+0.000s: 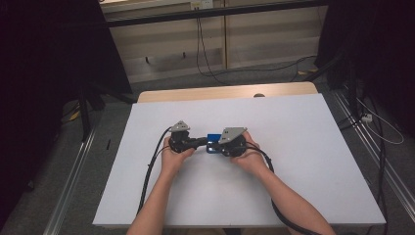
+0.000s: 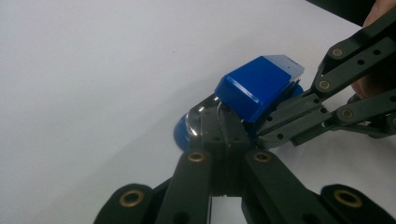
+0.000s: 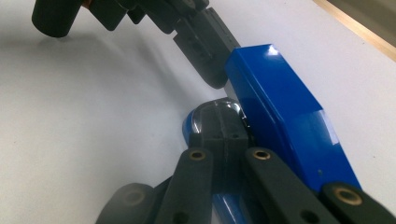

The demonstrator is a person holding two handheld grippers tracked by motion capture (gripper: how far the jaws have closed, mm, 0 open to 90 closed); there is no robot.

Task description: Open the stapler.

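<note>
A blue object (image 1: 213, 138) lies mid-table between my two grippers: a blue box-shaped top (image 2: 254, 88) tilted up over a rounded blue base (image 2: 180, 135) with a glossy clear edge. My left gripper (image 1: 203, 142) comes in from the left. Its jaws (image 2: 224, 125) are pressed together on that clear edge. My right gripper (image 1: 217, 146) comes in from the right, reaching under the blue top (image 3: 280, 107). Its jaws are closed (image 3: 225, 122) on the clear rim of the base (image 3: 189, 126). In the right gripper view, the left gripper (image 3: 212, 77) touches the end of the top.
The white table (image 1: 303, 147) has a wooden strip (image 1: 205, 93) along its far edge. Both grippers' black cables (image 1: 149, 171) trail back toward the near edge. Beyond the table are floor cables (image 1: 203, 54) and dark frame legs at both sides.
</note>
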